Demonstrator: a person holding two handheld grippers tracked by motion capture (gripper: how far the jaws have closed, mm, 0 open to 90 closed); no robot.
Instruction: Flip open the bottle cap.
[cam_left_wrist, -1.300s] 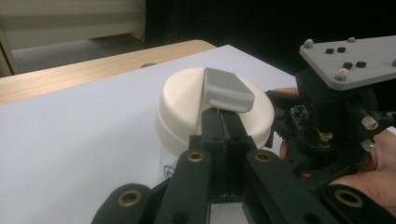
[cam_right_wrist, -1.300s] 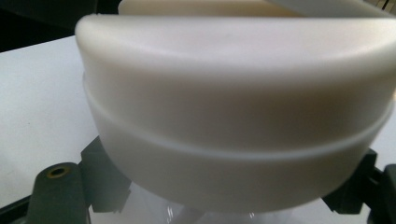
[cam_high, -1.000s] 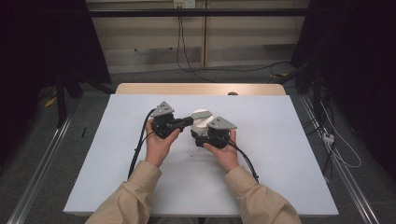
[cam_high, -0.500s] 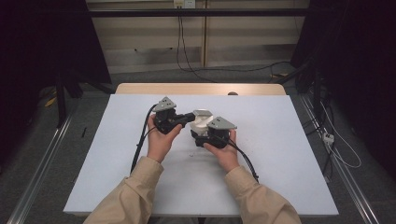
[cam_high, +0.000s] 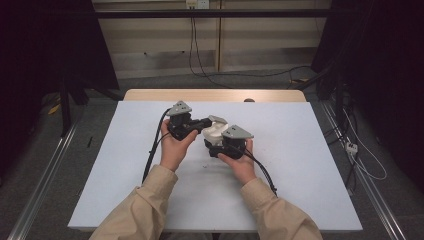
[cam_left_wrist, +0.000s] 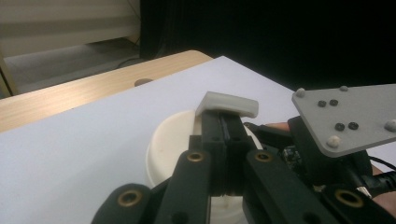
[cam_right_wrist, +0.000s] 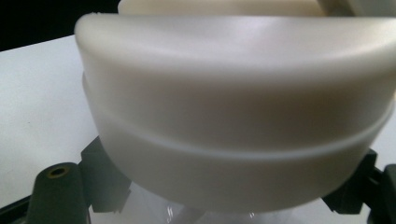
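Cream plastic jar (cam_high: 214, 133): my right fingers (cam_right_wrist: 224, 205) clamp its body; my left fingers (cam_left_wrist: 226, 135), closed, pinch the lid tab (cam_left_wrist: 227, 103) atop the jar.

White-covered table (cam_high: 300, 165) with a bare wooden far edge (cam_high: 215, 95), a small dark knob (cam_high: 248, 100) on it.

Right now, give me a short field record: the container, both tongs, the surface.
container: cream round tub with a flip tab, mid-table
left tongs: shut, tips just under the flip tab
right tongs: shut on the cream round tub, its wall close before the camera
surface: white sheet over a wooden table
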